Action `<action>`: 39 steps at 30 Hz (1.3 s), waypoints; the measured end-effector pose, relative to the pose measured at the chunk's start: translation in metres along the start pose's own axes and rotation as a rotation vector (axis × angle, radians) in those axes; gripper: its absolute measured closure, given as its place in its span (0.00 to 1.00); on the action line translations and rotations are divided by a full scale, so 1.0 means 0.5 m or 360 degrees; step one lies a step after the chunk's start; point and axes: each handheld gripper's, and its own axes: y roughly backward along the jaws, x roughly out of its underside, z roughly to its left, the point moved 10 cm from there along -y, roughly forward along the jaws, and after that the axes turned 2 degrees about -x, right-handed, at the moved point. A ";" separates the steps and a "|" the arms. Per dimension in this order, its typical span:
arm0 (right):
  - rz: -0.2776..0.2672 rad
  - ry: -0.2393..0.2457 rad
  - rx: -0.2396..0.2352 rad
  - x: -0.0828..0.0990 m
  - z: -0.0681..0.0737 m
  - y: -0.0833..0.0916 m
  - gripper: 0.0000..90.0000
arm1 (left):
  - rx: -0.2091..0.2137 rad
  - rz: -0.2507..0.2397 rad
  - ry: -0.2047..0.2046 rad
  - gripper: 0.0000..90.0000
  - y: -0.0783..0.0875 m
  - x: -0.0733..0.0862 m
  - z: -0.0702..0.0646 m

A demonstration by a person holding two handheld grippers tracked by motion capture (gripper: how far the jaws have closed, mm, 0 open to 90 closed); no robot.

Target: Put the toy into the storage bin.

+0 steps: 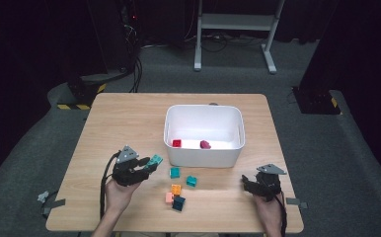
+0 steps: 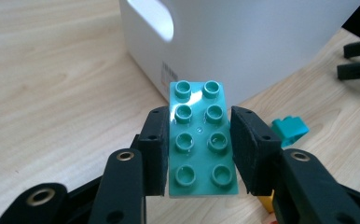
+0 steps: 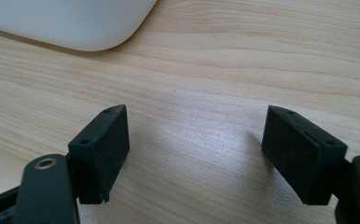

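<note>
My left gripper (image 1: 149,164) (image 2: 197,149) is shut on a long teal brick (image 2: 199,140) (image 1: 154,160), studs up, held off the table just left of the white bin (image 1: 203,136). The bin's wall (image 2: 243,42) rises right behind the brick. A red brick (image 1: 176,143) and a dark pink piece (image 1: 206,144) lie inside the bin. My right gripper (image 1: 250,183) (image 3: 197,154) rests low over bare wood at the right, jaws wide apart with nothing between them.
Loose bricks lie in front of the bin: two teal ones (image 1: 174,173) (image 1: 191,180), an orange one (image 1: 176,189), a pink one (image 1: 169,198) and a dark teal one (image 1: 179,203). A teal brick (image 2: 289,129) sits beyond my left jaws. The bin's corner (image 3: 71,23) is near.
</note>
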 end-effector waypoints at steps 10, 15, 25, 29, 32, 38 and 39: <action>0.0000 0.0000 0.0000 0.000 0.000 0.000 0.25 | 0.0080 -0.0070 0.0001 0.65 0.033 -0.084 -0.004; 0.0000 0.0000 0.0000 0.000 0.000 0.000 0.26 | 0.0147 -0.0111 0.0010 0.65 0.040 -0.131 -0.012; 0.0000 -0.0002 0.0000 0.000 0.000 0.000 0.25 | 0.0192 -0.0137 -0.0023 0.65 0.028 -0.181 -0.031; 0.0000 -0.0001 0.0000 0.000 0.000 0.000 0.25 | 0.0216 -0.0141 -0.0034 0.65 0.021 -0.207 -0.037; 0.0001 -0.0002 0.0000 0.000 0.001 0.000 0.25 | 0.0222 -0.0131 -0.0035 0.65 0.005 -0.220 -0.039; -0.0001 0.0007 -0.0006 0.000 0.001 0.000 0.26 | 0.0221 -0.0145 -0.0037 0.65 -0.015 -0.238 -0.048; -0.0001 0.0006 -0.0006 0.000 0.001 0.000 0.26 | 0.0225 -0.0139 -0.0039 0.65 -0.020 -0.242 -0.052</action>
